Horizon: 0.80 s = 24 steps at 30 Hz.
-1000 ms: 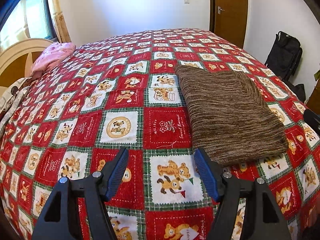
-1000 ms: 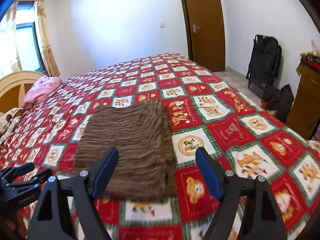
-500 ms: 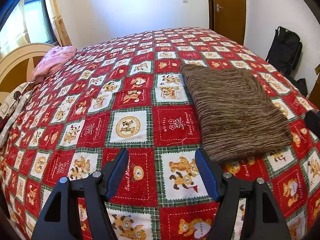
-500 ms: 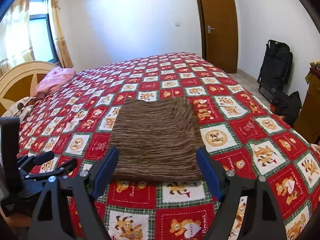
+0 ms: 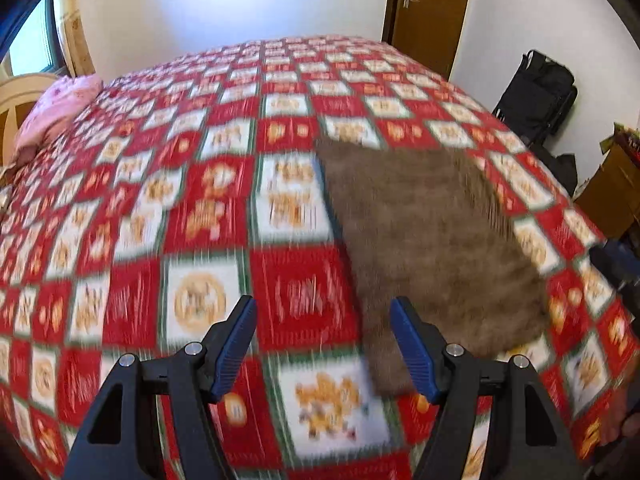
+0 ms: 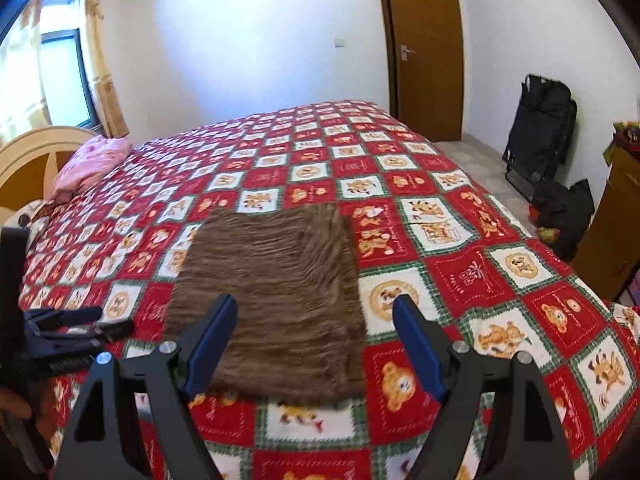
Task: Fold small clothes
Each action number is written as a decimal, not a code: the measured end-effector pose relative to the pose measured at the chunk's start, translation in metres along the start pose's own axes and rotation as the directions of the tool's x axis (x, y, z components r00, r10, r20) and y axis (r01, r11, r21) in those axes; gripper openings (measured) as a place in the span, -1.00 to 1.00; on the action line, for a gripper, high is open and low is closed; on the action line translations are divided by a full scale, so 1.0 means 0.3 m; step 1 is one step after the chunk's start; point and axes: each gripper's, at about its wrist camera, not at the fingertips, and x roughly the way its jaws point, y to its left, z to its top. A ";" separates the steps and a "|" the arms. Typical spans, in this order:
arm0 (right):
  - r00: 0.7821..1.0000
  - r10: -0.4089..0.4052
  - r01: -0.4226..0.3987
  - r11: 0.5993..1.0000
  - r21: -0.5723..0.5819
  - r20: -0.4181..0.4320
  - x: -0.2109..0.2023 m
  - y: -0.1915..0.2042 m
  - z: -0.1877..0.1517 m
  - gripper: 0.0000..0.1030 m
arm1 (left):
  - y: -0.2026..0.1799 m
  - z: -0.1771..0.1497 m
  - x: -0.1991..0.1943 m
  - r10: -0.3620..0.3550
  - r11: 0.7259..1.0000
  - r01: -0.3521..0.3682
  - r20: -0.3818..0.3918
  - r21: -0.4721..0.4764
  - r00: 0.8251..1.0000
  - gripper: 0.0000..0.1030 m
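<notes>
Bedspread (image 6: 460, 240): red and white squares edged in green, printed with orange-brown teddy bears. Folded knit garment (image 6: 276, 292): streaky brown with fine darker ribbing. Pillow (image 6: 90, 160): pink, faintly patterned. Door (image 6: 426, 48): plain mid-brown wood. Walls: white. Curtain (image 6: 102, 64): pale yellow with tan motifs. Gripper pads (image 6: 418, 346): blue on black frames. Bag (image 6: 540, 128): black.
</notes>
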 end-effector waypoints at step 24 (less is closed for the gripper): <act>0.986 0.037 -0.018 0.993 0.118 -0.161 0.465 -0.161 0.005 0.63 | -0.083 0.074 0.374 -0.031 0.991 0.033 0.014 -0.132 0.999 0.37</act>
